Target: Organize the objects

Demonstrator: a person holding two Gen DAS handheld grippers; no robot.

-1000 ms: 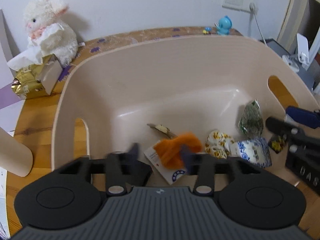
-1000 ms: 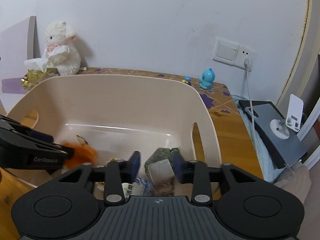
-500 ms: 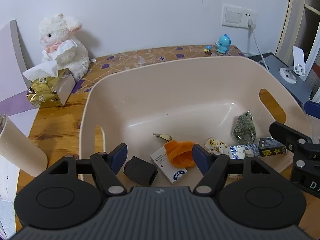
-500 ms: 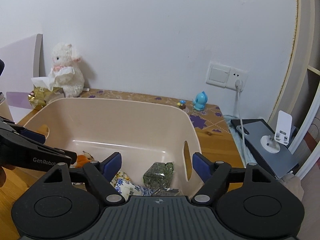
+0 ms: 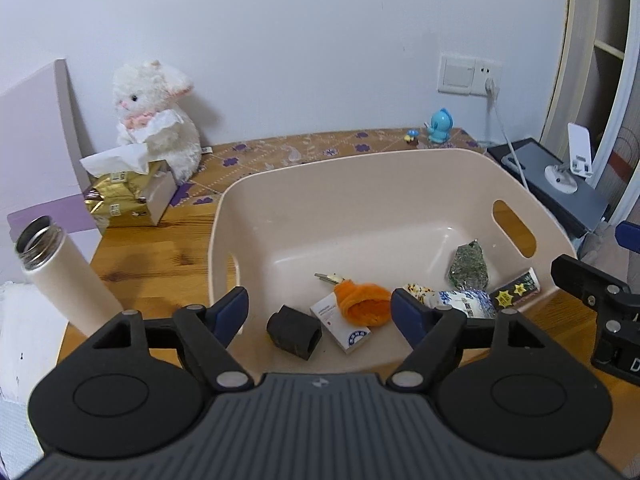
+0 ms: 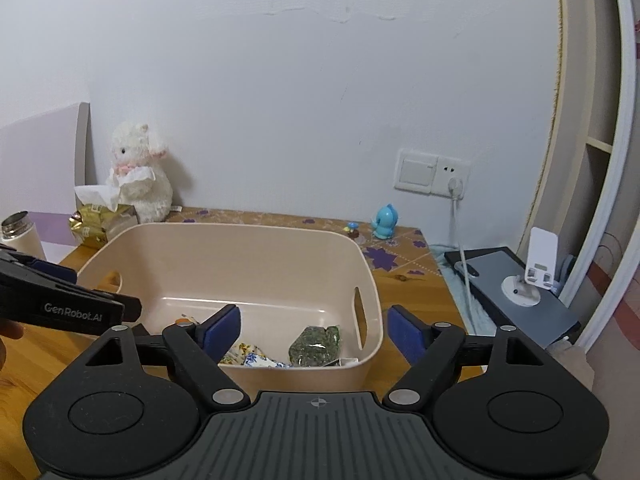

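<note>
Both hand-held grippers, left (image 5: 319, 312) and right (image 6: 314, 330), hover spread wide and empty above the bin (image 5: 360, 172), where small items lie collected.

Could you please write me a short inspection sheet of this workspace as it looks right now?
Surface: wooden table, patterned mat at the back.
Job's things: beige bin holds orange pouch, black block, white card, green packet, blue-white packet, starred box.
Clutter: open white bottle, tissue box, plush toy, blue figurine.
Grippers: left gripper and right gripper open, empty.
Cables: white cord plugged into the wall socket.
Surroundings: white wall, grey device.
</note>
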